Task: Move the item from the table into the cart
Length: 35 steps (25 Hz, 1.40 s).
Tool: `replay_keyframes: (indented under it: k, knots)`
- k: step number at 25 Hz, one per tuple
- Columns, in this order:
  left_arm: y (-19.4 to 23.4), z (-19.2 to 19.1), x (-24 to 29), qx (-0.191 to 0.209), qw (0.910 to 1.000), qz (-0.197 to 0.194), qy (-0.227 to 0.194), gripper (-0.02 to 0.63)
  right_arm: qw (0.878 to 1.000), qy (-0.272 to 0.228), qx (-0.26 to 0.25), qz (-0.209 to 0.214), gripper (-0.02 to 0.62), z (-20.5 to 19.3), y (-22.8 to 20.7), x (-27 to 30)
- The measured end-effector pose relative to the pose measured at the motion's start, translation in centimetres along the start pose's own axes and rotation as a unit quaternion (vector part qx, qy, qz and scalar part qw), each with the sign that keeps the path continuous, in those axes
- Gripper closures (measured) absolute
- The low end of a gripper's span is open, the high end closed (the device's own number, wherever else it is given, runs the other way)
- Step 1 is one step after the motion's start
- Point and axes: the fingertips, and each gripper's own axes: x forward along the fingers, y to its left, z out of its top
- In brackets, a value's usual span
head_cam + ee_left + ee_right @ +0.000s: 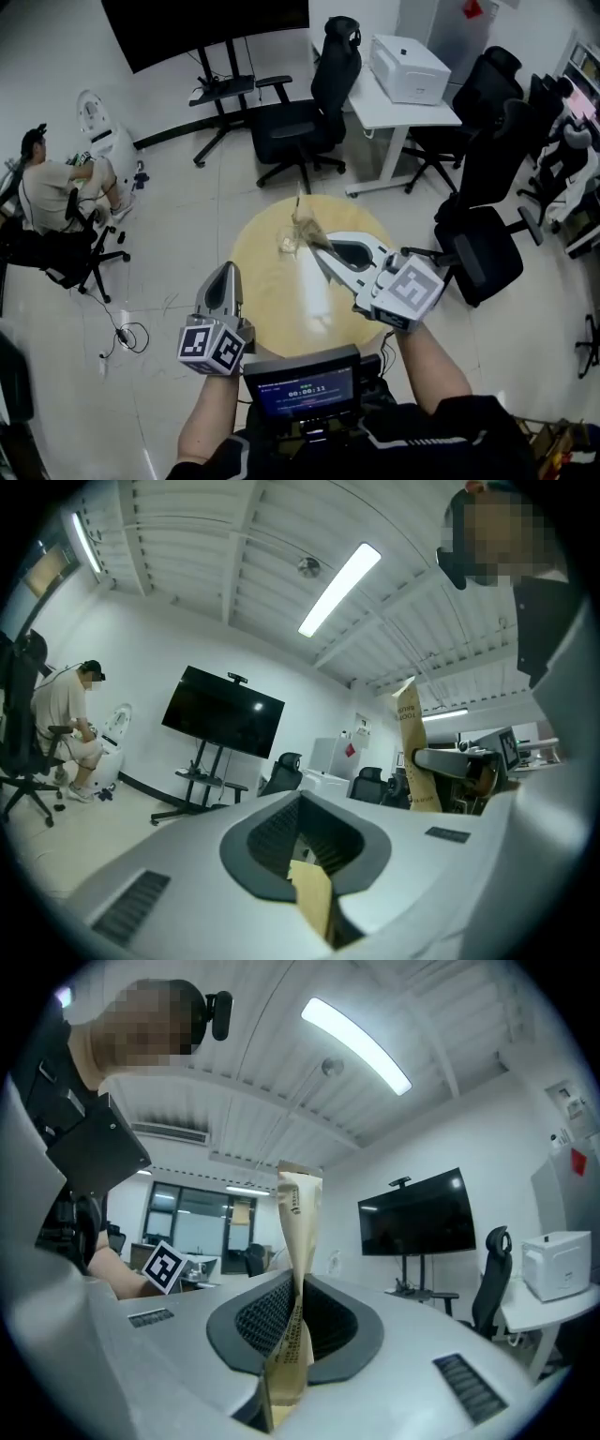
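A tall tan paper packet [305, 228] with dark print stands upright over the round yellowish table [267, 314]. My right gripper [314, 246] is shut on its lower part. In the right gripper view the packet [298, 1241] rises out of the pinched jaws of the right gripper [295, 1335]. The left gripper view shows the same packet [411, 752] at the right. My left gripper [225, 277] hangs at the table's near left edge, pointing up, its jaws together. A thin tan sliver [314, 897] shows in their slit; I cannot tell what it is. No cart is in view.
A small clear object [286, 246] lies on the table by the packet. Black office chairs [305, 112] [483, 244] stand behind and to the right, by a white desk [398, 103] with a printer [408, 66]. A seated person [52, 192] is at far left, near a screen on a stand [220, 84].
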Motion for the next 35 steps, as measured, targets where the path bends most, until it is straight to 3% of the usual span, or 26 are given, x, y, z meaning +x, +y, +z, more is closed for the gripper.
replay_keyframes:
  k: [3,6,9,14,17,24,30,32,35]
  knots:
    - [-2.2,0.0,1.9,0.005,0.9996,-0.028,-0.001,0.600,0.998,-0.005,-0.024,-0.050,0.577,0.2,-1.3,-2.7]
    - [-3.4,-0.2,4.1,0.012,0.9981,-0.059,0.011,0.600,0.993,-0.023,-0.013,-0.111,0.577,0.4,-2.8,-4.7]
    - [-5.6,-0.8,6.0,0.014,0.9921,-0.121,0.028,0.600,0.984,-0.019,-0.007,-0.176,0.577,0.2,-3.7,-7.1]
    - [-10.4,-2.7,5.9,0.027,0.9683,-0.239,0.067,0.600,0.953,-0.019,0.003,-0.304,0.577,-0.3,-2.2,-13.0]
    - [-14.7,-4.0,3.8,0.018,0.9506,-0.301,0.072,0.600,0.927,-0.001,-0.018,-0.374,0.577,0.1,1.3,-17.5]
    - [-31.7,-8.3,-5.9,0.023,0.8929,-0.440,0.094,0.600,0.849,-0.019,-0.039,-0.527,0.577,2.5,13.9,-35.3]
    - [-49.9,-9.9,-18.7,0.010,0.8396,-0.531,0.114,0.600,0.779,-0.020,-0.044,-0.626,0.577,5.7,30.7,-52.3]
    - [-55.6,-10.6,-23.5,0.011,0.8136,-0.570,0.113,0.600,0.748,-0.022,-0.053,-0.661,0.577,6.3,36.6,-57.3]
    - [-63.3,-12.9,-29.8,0.026,0.7648,-0.632,0.123,0.600,0.694,-0.030,-0.062,-0.717,0.577,6.7,43.9,-63.9]
